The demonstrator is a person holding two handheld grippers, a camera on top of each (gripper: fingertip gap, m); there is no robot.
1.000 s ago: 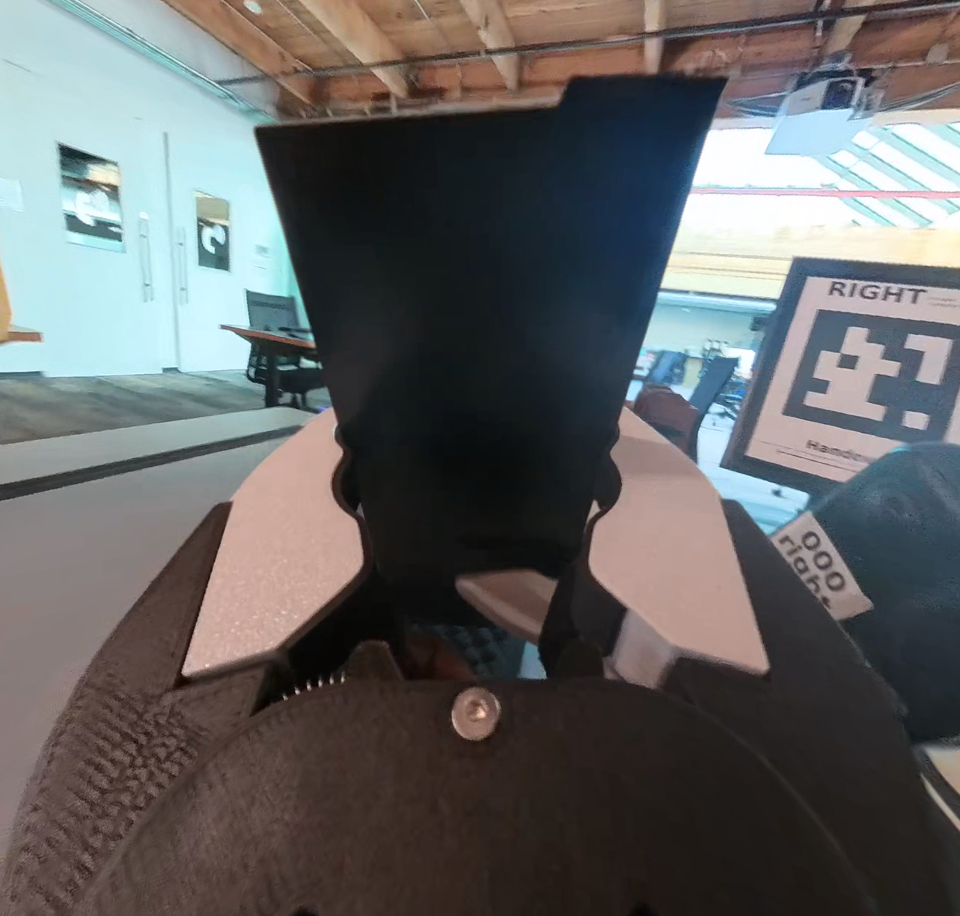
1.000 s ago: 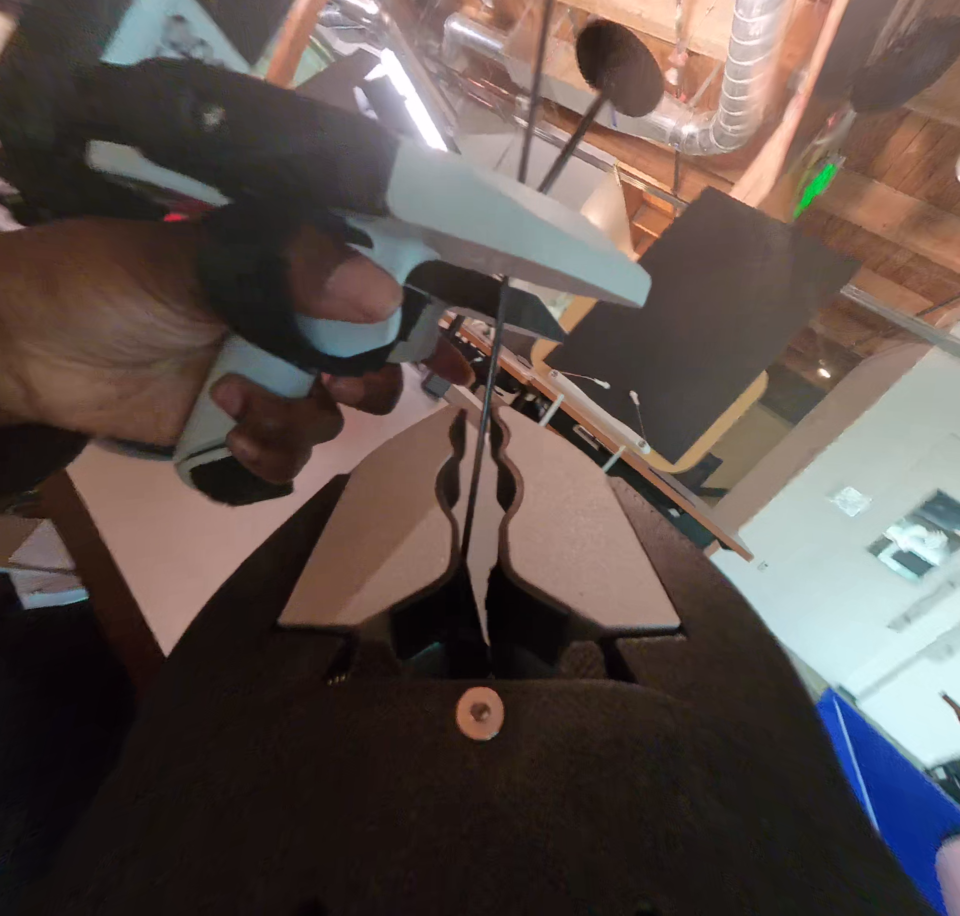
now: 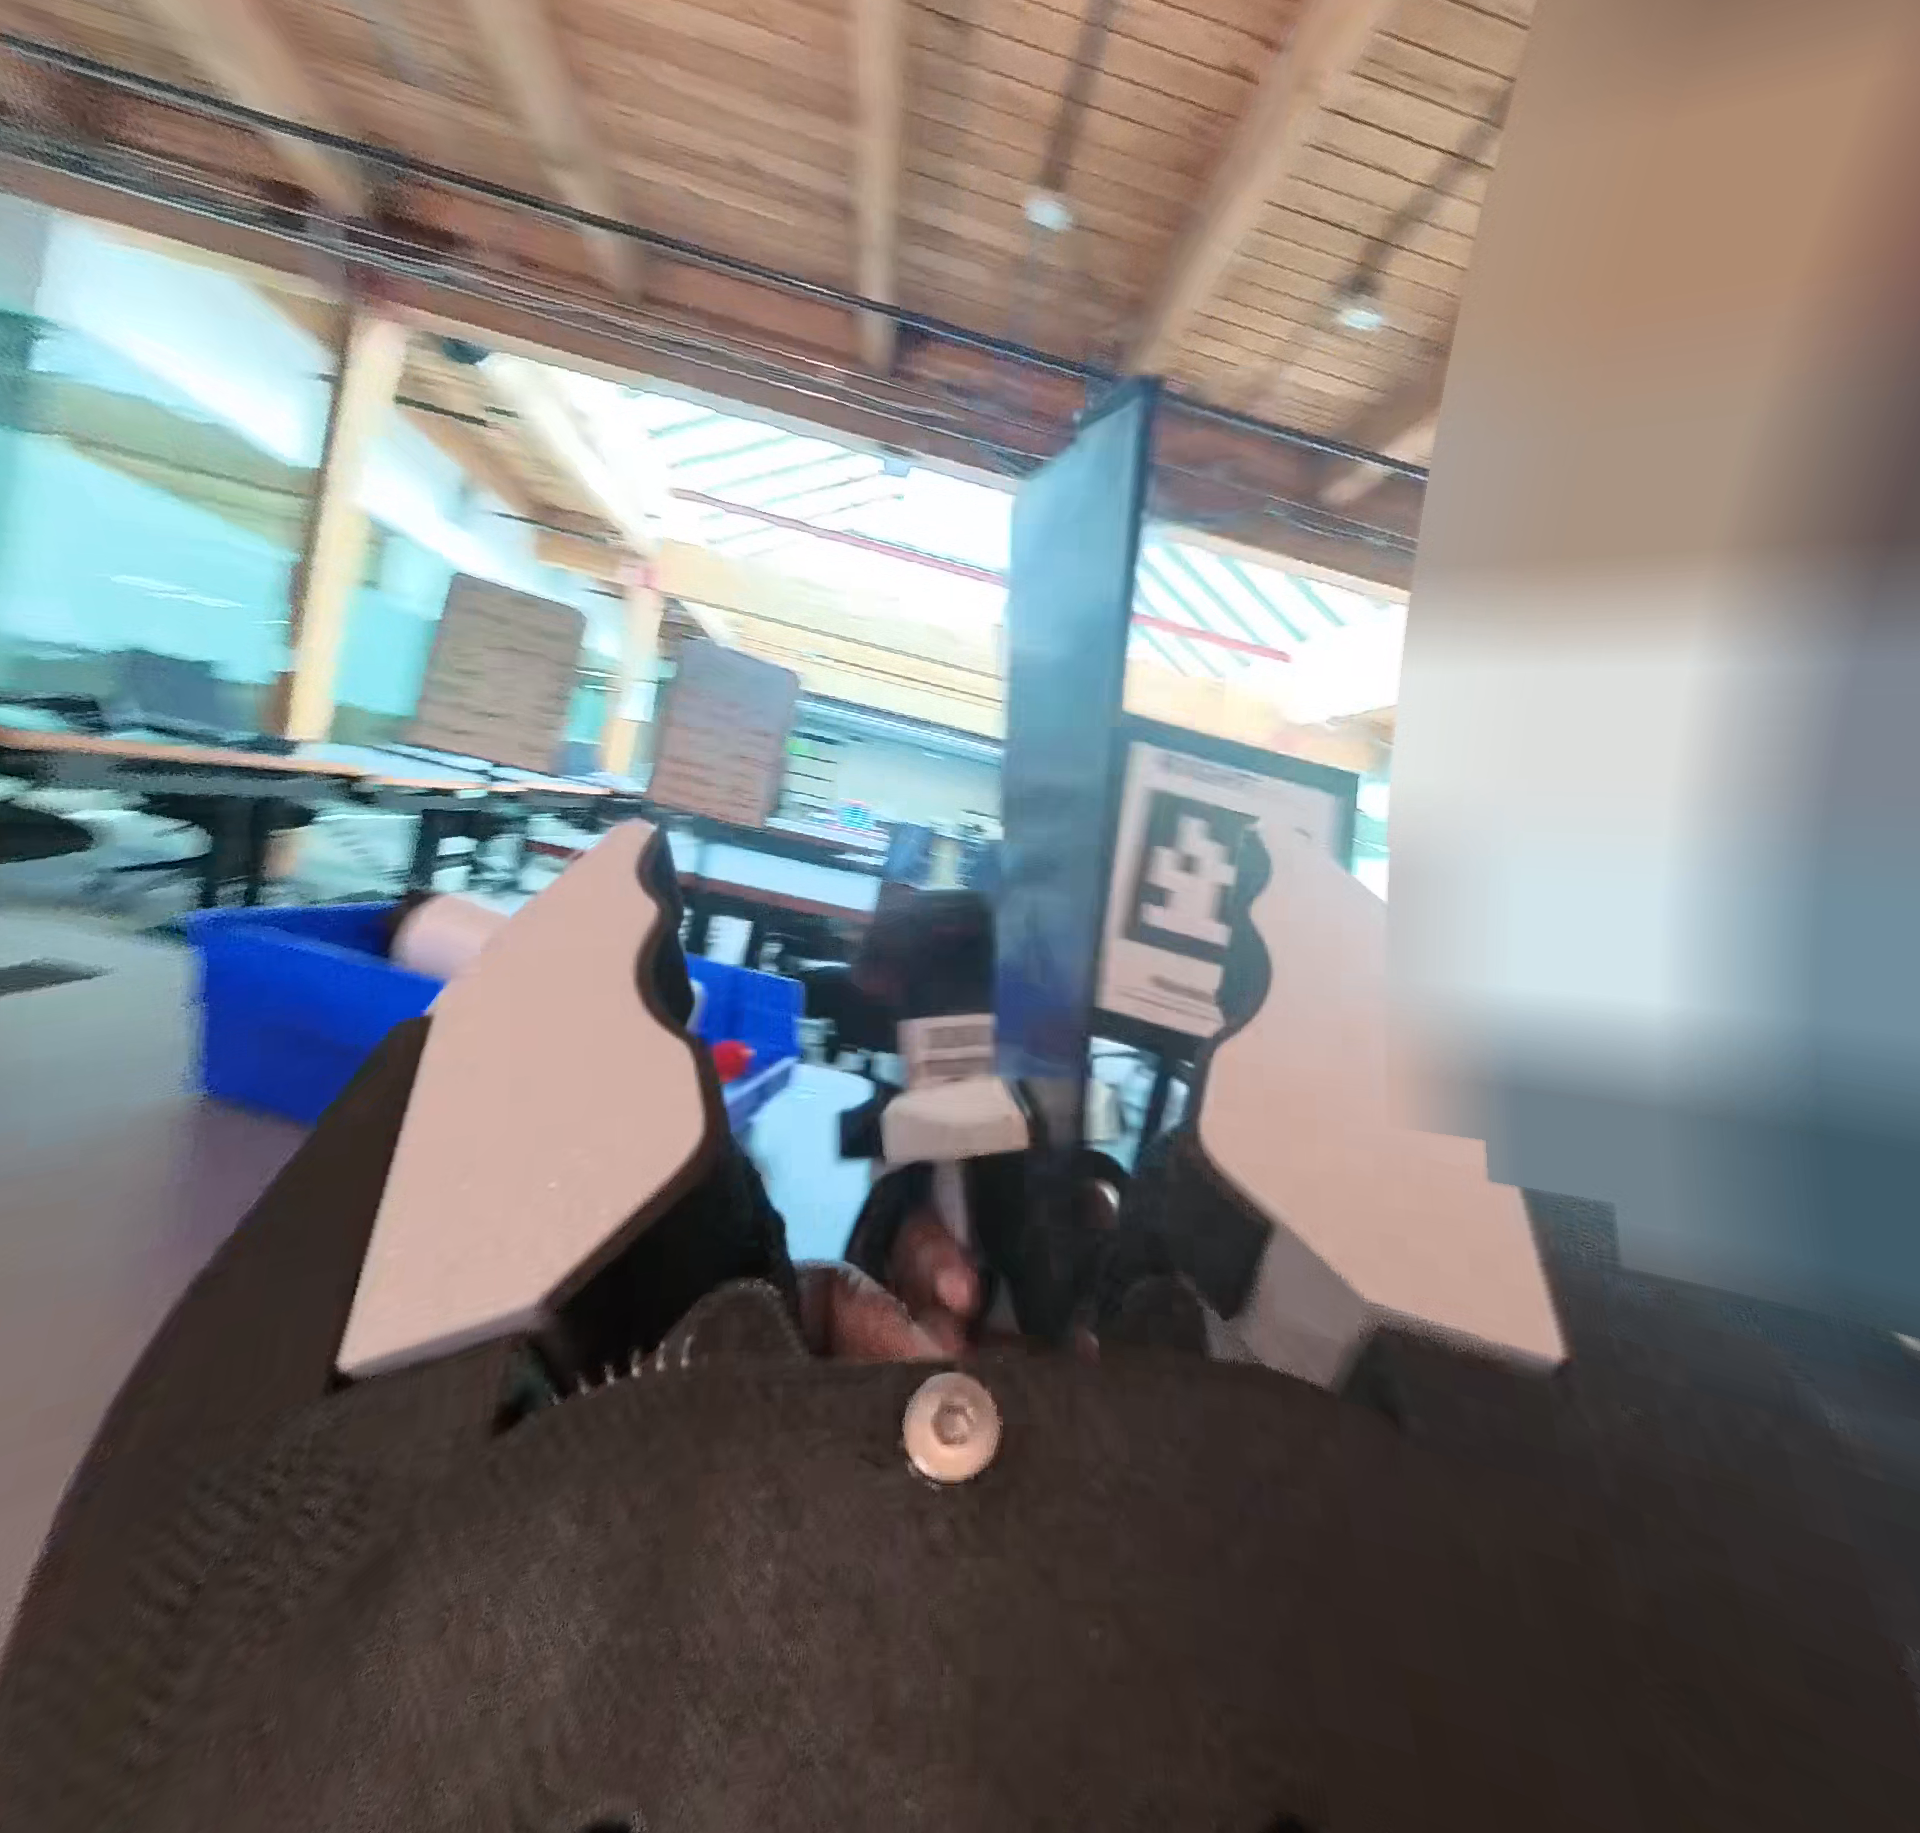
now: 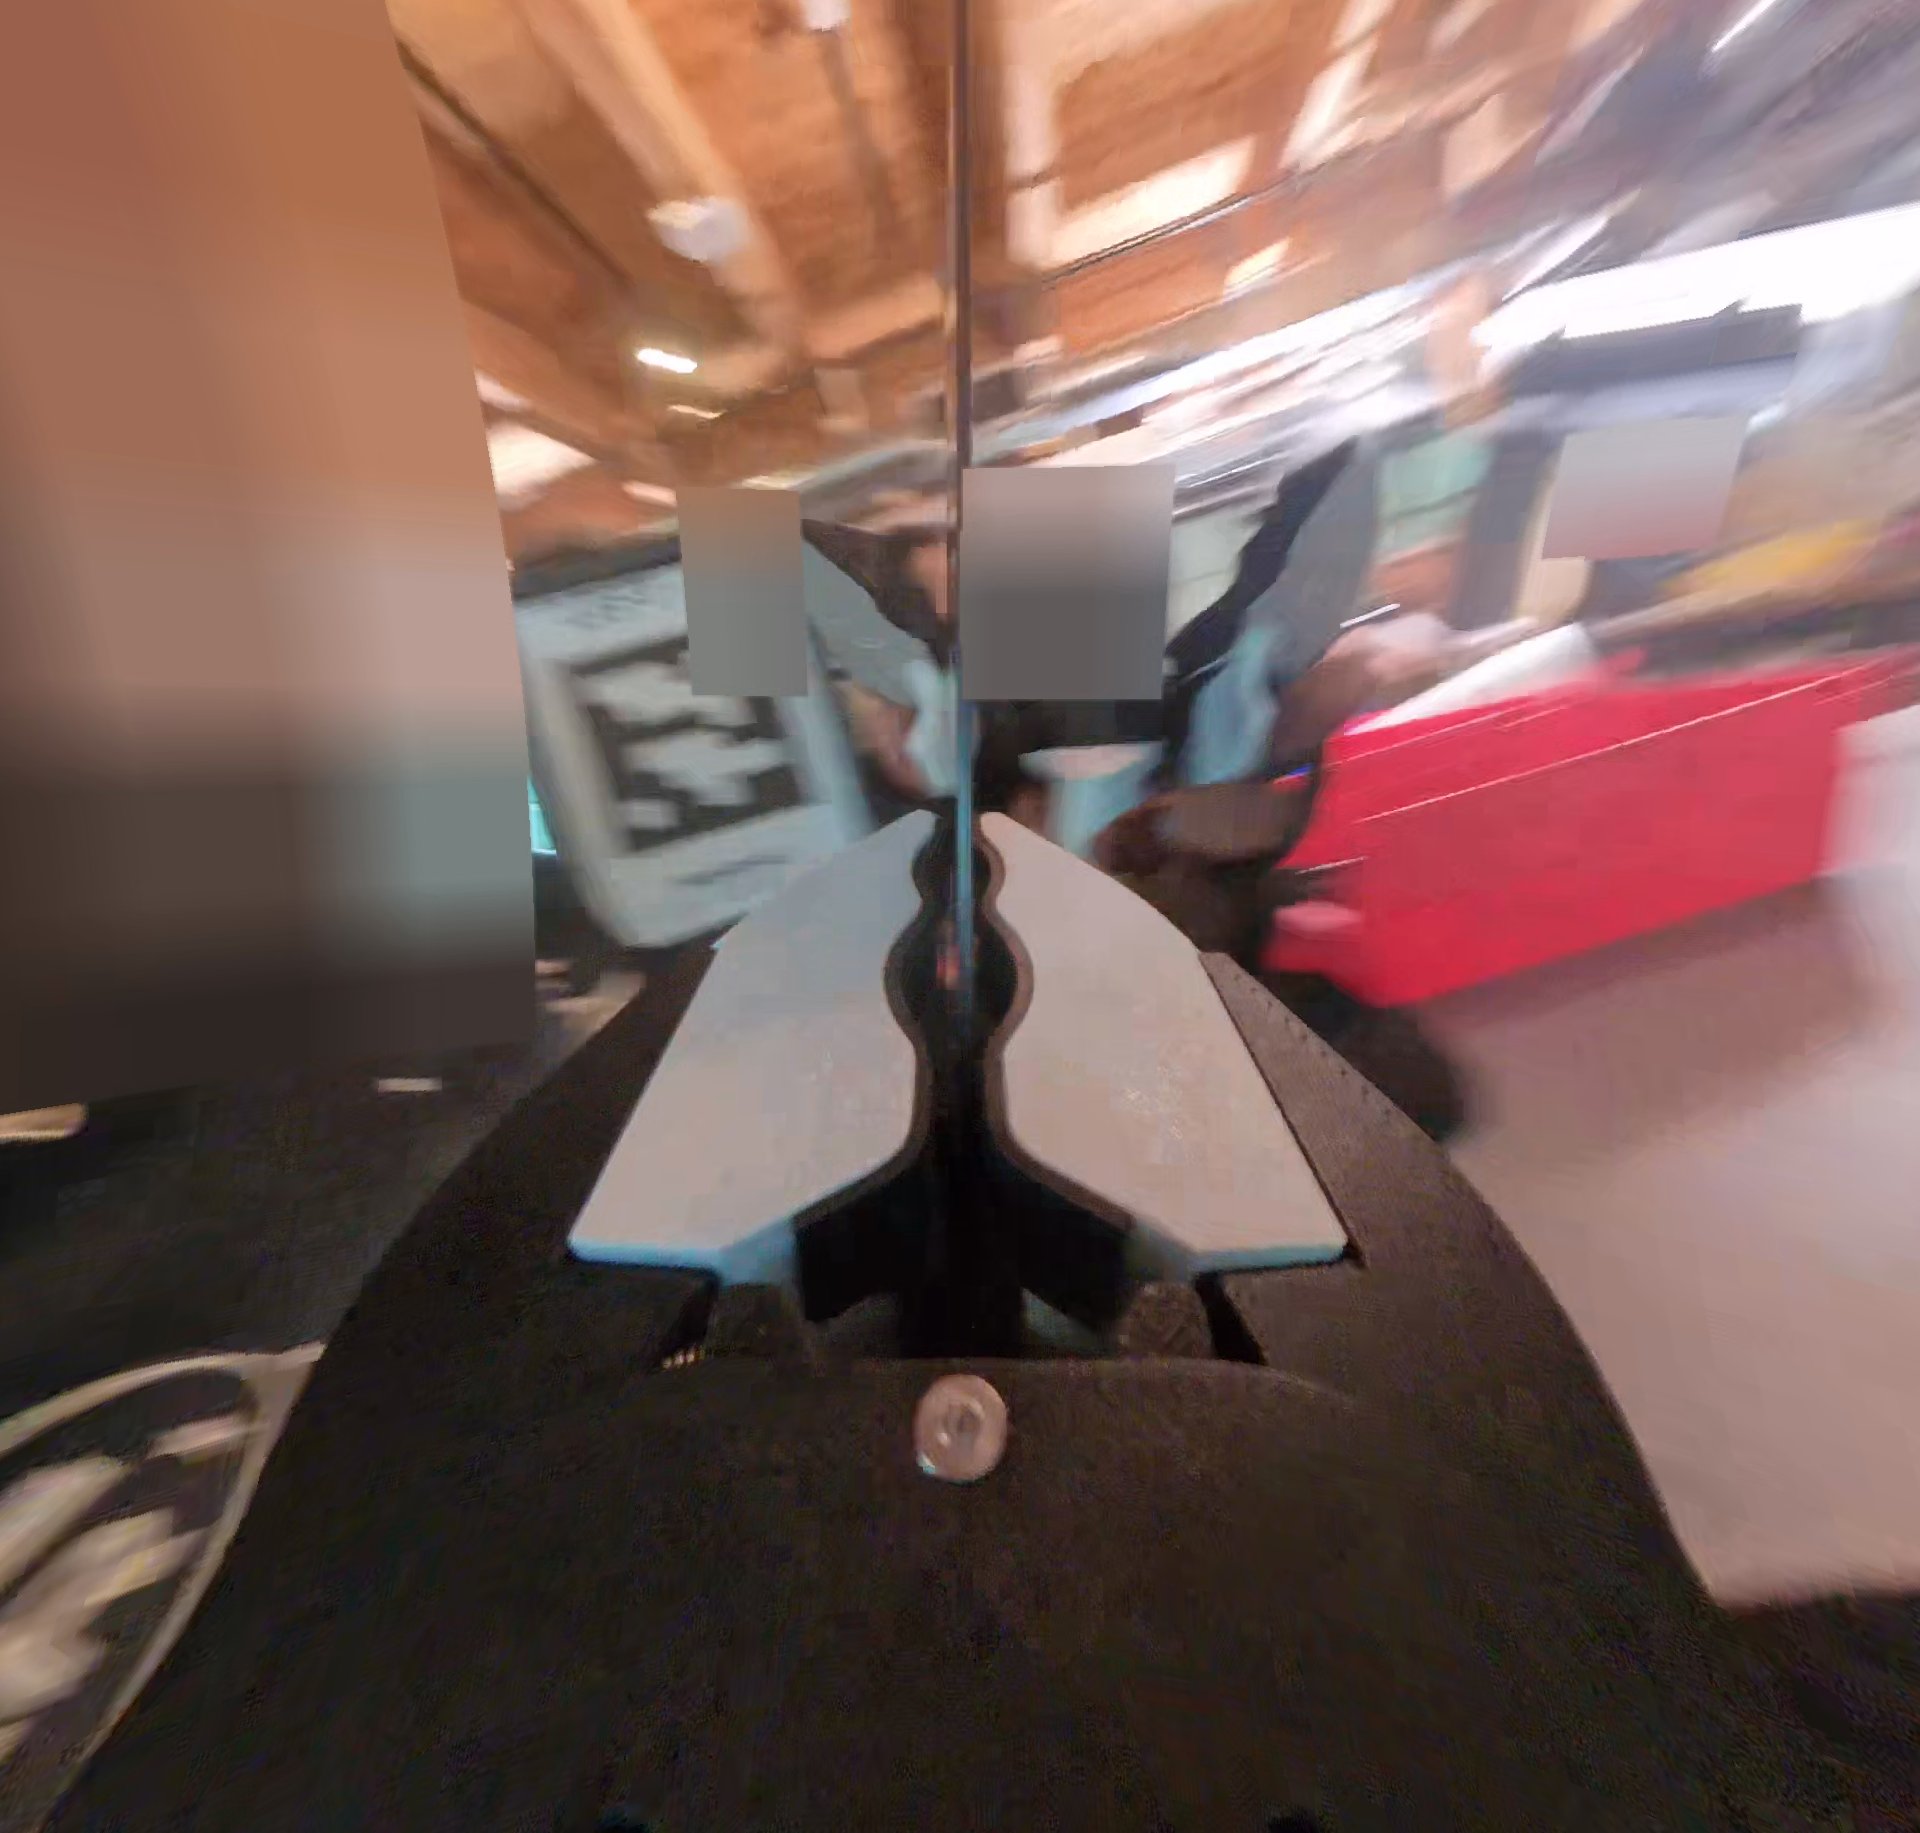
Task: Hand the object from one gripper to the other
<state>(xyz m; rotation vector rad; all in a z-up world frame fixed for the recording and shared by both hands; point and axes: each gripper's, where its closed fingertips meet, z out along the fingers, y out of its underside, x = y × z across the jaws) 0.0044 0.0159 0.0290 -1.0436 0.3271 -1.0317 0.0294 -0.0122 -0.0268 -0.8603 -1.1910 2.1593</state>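
Note:
The object is a thin black flat sheet (image 3: 1070, 744). In the left wrist view it stands almost edge-on between my left fingers and touches neither. My left gripper (image 3: 951, 838) is open and empty. My right gripper (image 3: 951, 1087) shows just beyond it, shut on the sheet's lower edge, with a hand under it. In the right wrist view my right gripper (image 4: 958, 827) is shut on the sheet (image 4: 961, 329), which shows as a thin dark line running straight up.
A blue bin (image 3: 291, 994) holding small things stands on the table at the left. A red bin (image 4: 1558, 827) is on the right. A black-and-white marker board (image 3: 1216, 890) rides on the right gripper, and another (image 4: 675, 744) shows blurred. Desks stand far behind.
The sheet stood broadside, filling the gap between my left fingers. It now stands edge-on and clear of them, held by the right gripper alone. Both views have swung round.

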